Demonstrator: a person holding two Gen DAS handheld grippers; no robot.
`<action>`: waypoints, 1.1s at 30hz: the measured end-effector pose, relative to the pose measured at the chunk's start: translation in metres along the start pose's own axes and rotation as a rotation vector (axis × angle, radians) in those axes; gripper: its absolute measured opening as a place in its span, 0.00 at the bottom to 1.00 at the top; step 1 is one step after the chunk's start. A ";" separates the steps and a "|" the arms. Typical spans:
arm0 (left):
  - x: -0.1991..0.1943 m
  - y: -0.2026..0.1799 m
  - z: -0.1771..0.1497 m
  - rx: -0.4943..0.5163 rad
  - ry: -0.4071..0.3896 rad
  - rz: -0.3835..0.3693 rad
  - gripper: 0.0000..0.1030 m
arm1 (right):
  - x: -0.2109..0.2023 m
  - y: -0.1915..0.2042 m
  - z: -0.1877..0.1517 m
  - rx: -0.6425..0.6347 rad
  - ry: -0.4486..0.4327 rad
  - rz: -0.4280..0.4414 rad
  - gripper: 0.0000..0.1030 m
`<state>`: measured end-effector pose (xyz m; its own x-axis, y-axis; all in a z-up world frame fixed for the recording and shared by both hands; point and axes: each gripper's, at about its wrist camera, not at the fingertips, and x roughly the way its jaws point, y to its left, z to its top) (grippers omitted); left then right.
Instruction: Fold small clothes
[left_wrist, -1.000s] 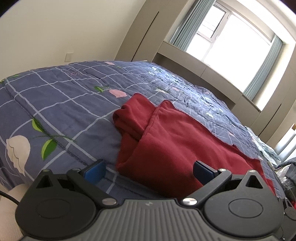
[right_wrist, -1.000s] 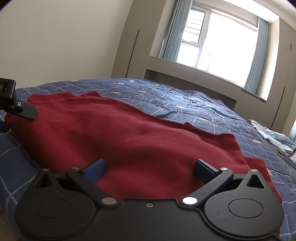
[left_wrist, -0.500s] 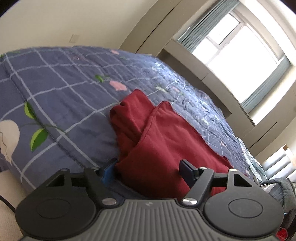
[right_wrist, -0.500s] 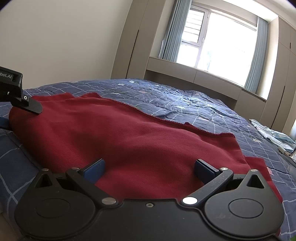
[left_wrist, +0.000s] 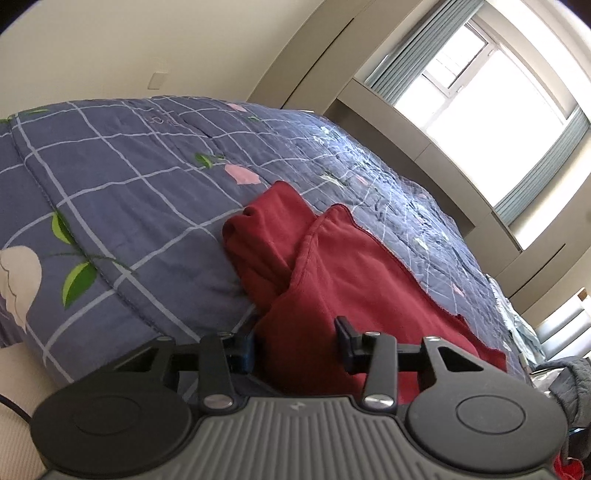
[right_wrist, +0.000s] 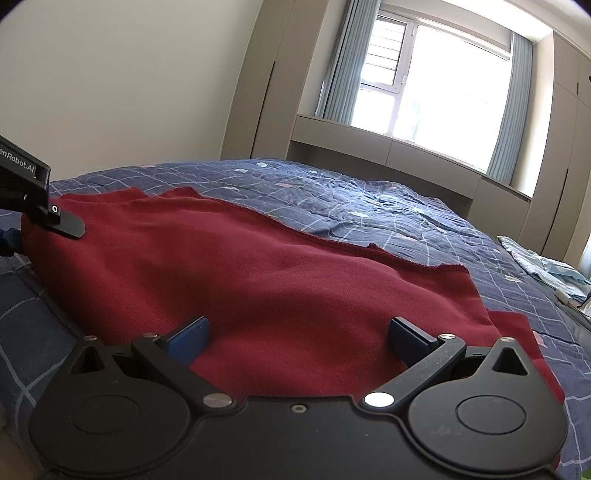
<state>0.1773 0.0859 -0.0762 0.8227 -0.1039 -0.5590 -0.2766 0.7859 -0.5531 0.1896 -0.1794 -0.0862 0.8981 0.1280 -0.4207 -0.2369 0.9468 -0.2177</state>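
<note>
A dark red garment (left_wrist: 354, 280) lies spread on the blue checked bedspread (left_wrist: 140, 192), bunched at its far-left end. My left gripper (left_wrist: 297, 343) has its jaws narrowed around the garment's near-left edge, red cloth between the pads. In the right wrist view the same garment (right_wrist: 258, 280) stretches across the bed. My right gripper (right_wrist: 299, 334) is open at the garment's near edge, cloth lying between its blue pads. The left gripper also shows at the far left of the right wrist view (right_wrist: 33, 199).
The bed's near edge runs just under both grippers. A light blue cloth (right_wrist: 546, 266) lies on the bed at the far right. Wardrobes and a bright window (right_wrist: 436, 88) stand behind the bed. Dark items (left_wrist: 569, 376) sit at the right edge.
My left gripper has moved forward onto the garment's left edge, tilted, and its jaws have closed in on the cloth. My right gripper has stayed put and open.
</note>
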 end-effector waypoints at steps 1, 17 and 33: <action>0.001 0.000 0.000 0.000 0.004 0.002 0.48 | 0.000 0.000 0.000 0.000 0.000 0.000 0.99; -0.006 -0.039 0.011 0.156 -0.013 0.084 0.21 | -0.012 -0.015 -0.004 0.097 -0.039 -0.010 0.99; -0.019 -0.086 0.018 0.357 -0.037 0.123 0.18 | -0.025 -0.046 -0.008 0.196 -0.021 -0.111 1.00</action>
<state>0.1940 0.0309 -0.0067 0.8133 0.0211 -0.5815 -0.1887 0.9549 -0.2293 0.1748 -0.2282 -0.0726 0.9226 0.0243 -0.3851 -0.0617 0.9945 -0.0850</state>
